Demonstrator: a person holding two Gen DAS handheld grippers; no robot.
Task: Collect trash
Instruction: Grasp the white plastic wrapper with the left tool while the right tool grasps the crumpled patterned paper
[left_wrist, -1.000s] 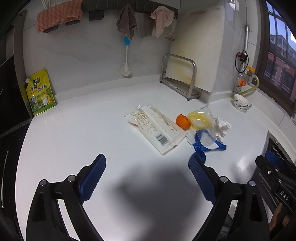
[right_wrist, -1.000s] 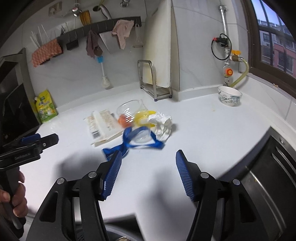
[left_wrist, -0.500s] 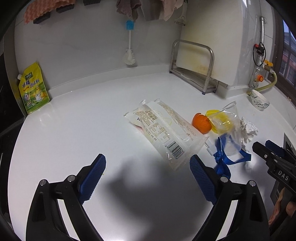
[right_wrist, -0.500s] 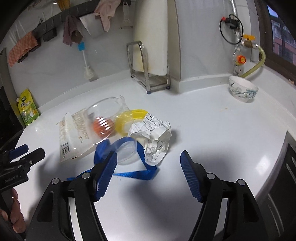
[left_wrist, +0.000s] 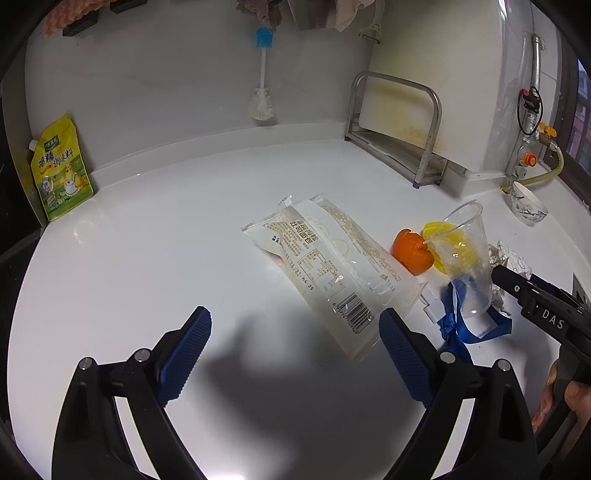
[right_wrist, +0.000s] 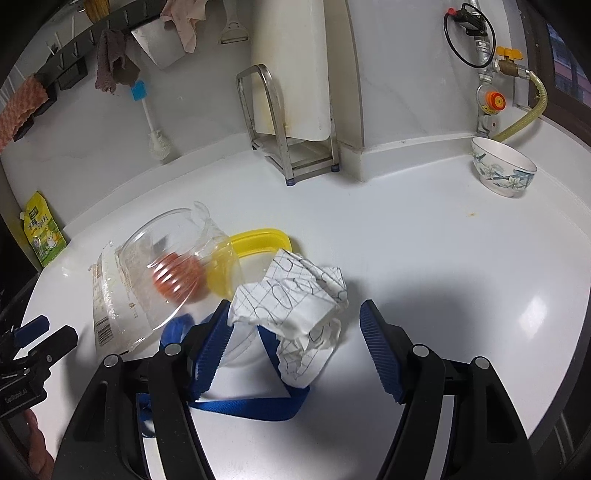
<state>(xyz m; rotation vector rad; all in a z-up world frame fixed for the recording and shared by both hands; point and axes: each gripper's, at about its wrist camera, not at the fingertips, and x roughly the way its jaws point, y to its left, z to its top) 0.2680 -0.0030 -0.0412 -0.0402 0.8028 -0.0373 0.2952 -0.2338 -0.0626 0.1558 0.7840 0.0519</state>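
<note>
Trash lies on the white counter: a clear food wrapper (left_wrist: 328, 262), an orange peel (left_wrist: 412, 251), a yellow lid (right_wrist: 258, 242), a tipped clear plastic cup (right_wrist: 170, 273), a blue ribbon (right_wrist: 255, 404) and a crumpled checked paper (right_wrist: 303, 306). My right gripper (right_wrist: 295, 339) is open, its fingers on either side of the crumpled paper, the left finger against the cup's base. My left gripper (left_wrist: 295, 350) is open and empty above the counter, just short of the wrapper's near end.
A yellow seasoning pouch (left_wrist: 61, 170) leans at the back left. A steel rack with a white cutting board (right_wrist: 291, 66) stands at the back. A patterned bowl (right_wrist: 502, 170) sits at the right by the gas valve. A bottle brush (left_wrist: 263, 103) hangs on the wall.
Both grippers have moved forward toward the trash pile. The right gripper's fingers now flank the crumpled paper; the left is closer to the wrapper.
</note>
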